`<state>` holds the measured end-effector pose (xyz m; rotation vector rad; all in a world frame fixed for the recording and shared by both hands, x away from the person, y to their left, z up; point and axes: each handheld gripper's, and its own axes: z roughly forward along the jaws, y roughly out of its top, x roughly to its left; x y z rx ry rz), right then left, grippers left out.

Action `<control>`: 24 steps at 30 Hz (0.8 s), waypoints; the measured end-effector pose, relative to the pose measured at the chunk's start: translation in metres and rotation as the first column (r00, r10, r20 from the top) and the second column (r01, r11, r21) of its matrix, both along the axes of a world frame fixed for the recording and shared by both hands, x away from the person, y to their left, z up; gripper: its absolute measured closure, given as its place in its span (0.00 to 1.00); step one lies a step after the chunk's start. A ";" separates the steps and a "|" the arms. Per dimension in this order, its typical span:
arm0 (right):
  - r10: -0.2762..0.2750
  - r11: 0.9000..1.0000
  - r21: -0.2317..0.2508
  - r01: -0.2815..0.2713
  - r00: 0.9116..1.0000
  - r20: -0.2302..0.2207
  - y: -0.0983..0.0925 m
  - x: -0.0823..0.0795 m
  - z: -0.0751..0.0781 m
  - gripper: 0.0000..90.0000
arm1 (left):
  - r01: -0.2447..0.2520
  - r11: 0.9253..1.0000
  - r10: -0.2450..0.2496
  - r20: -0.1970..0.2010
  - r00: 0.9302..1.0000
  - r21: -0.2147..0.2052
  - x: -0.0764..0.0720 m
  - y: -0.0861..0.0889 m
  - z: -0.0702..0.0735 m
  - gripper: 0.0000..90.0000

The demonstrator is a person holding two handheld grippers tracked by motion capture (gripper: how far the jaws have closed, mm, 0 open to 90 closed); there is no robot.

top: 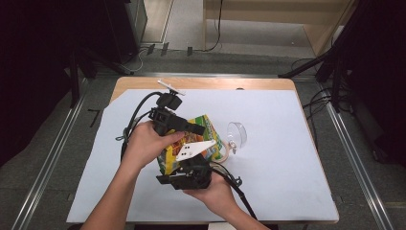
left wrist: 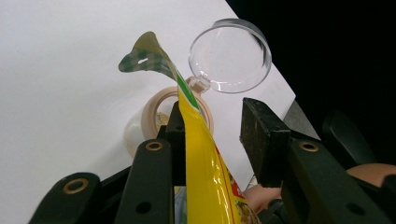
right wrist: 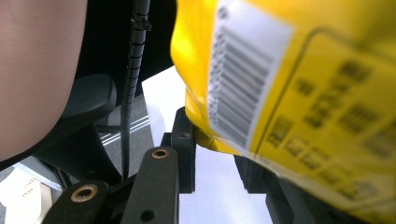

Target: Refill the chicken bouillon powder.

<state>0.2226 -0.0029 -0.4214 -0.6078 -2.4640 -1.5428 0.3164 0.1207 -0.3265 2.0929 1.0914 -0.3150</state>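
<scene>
A yellow and green snack bag (top: 197, 136) is held up over the white sheet between both hands. My left gripper (top: 192, 128) comes in from the bag's left. In the left gripper view the bag's top edge (left wrist: 198, 140) rests against one jaw, the other jaw stands well clear, and the left gripper (left wrist: 215, 116) is open. My right gripper (top: 190, 167) sits under the bag's near end. In the right gripper view the barcode side of the bag (right wrist: 289, 84) hangs over the right gripper (right wrist: 215, 154); its jaws stand apart with white sheet showing between them.
A clear round lid (top: 237, 133) (left wrist: 230, 55) joined to a tan ring (top: 221, 153) (left wrist: 156, 112) lies just right of the bag. The white sheet (top: 277, 158) covers most of the wooden table (top: 206, 83). Cables trail from both grippers.
</scene>
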 end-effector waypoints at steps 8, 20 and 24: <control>0.001 1.000 -0.013 -0.001 1.000 0.007 0.000 0.001 0.000 0.80 | -0.004 1.000 0.004 -0.016 1.000 -0.009 0.004 0.003 -0.003 0.72; 0.001 1.000 -0.020 -0.001 1.000 0.020 0.000 -0.001 0.001 0.80 | -0.021 1.000 0.021 -0.031 0.999 -0.020 0.008 0.008 -0.006 0.70; 0.001 1.000 -0.017 -0.001 1.000 0.021 0.000 -0.001 0.001 0.80 | -0.029 0.999 0.029 -0.029 0.999 -0.026 0.007 0.008 -0.006 0.70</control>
